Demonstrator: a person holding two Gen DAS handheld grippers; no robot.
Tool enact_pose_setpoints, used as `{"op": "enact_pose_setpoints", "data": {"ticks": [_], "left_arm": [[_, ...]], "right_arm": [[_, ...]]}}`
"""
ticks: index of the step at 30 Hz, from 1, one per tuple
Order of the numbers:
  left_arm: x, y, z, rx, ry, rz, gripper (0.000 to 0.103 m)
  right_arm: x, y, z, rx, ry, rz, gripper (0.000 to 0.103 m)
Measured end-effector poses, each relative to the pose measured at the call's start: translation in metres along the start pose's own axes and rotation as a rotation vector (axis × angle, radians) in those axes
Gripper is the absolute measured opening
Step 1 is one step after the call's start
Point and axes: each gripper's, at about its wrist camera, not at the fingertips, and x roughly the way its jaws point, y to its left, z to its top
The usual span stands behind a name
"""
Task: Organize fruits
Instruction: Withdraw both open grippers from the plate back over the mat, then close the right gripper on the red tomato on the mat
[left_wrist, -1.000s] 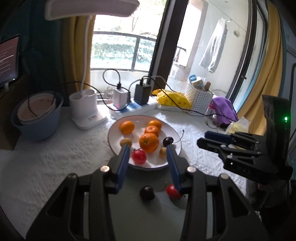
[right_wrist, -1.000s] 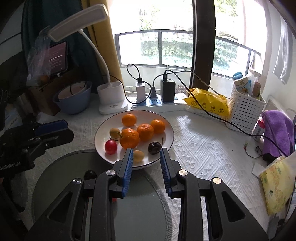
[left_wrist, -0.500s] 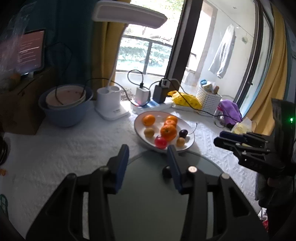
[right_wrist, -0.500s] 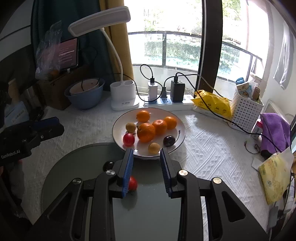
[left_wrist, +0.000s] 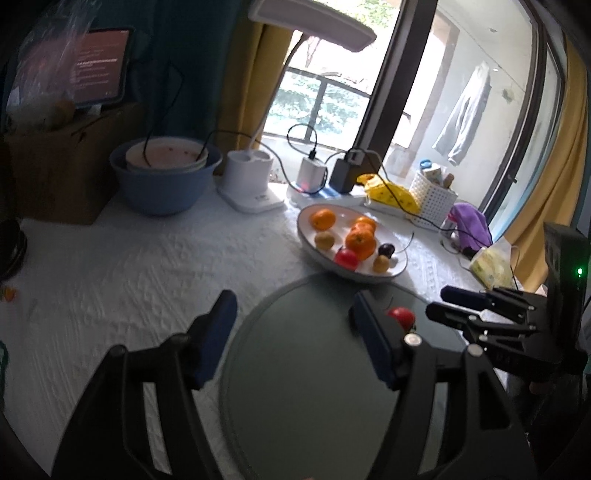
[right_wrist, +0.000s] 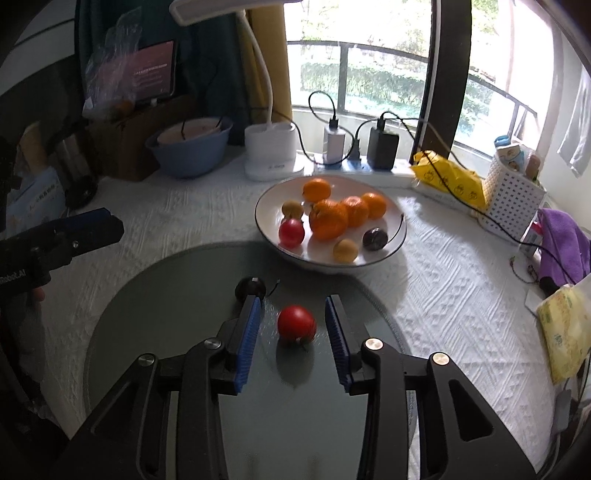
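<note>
Now the step in hand looks like picking the loose red fruit (right_wrist: 296, 324) off the round grey mat (right_wrist: 177, 295) that fills the lower middle of the right wrist view, to join the fruit on the white plate (right_wrist: 384, 254) just above and right of it. The right gripper (right_wrist: 293, 325) hangs with the fruit between its blue pads (right_wrist: 250, 341); its jaws are opening and neither pad touches the fruit yet. To do it well, I would keep the fruit centred between the pads, lower until they flank its widest part, and close gently, since it looks soft and round and could roll or squirt out. A dark fruit (right_wrist: 250, 287) sits just beyond the left pad and should not be nudged.

Low in the left wrist view, the left gripper (left_wrist: 291, 325) is over the mat's left part, jaws opening with nothing between them.

As for writing, part of a white word shows on the left gripper at the left edge of the right wrist view, too cut off to read surely. The screen (right_wrist: 153, 70) at upper left carries text too small to read.
</note>
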Motion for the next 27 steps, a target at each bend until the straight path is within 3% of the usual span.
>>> {"op": "enact_pose_setpoints", "data": {"ticks": [3, 24, 27], "left_arm": [[0.005, 0.002, -0.008, 0.000, 0.026, 0.001, 0.067], [0.067, -0.007, -0.010, 0.073, 0.152, -0.020, 0.067], [0.074, -0.013, -0.009, 0.096, 0.160, -0.036, 0.067]], "right_arm": [[0.007, 0.001, -0.006, 0.002, 0.020, 0.002, 0.048], [0.060, -0.012, -0.007, -0.005, 0.144, 0.045, 0.048], [0.059, -0.009, -0.009, -0.028, 0.141, 0.055, 0.037]]}}
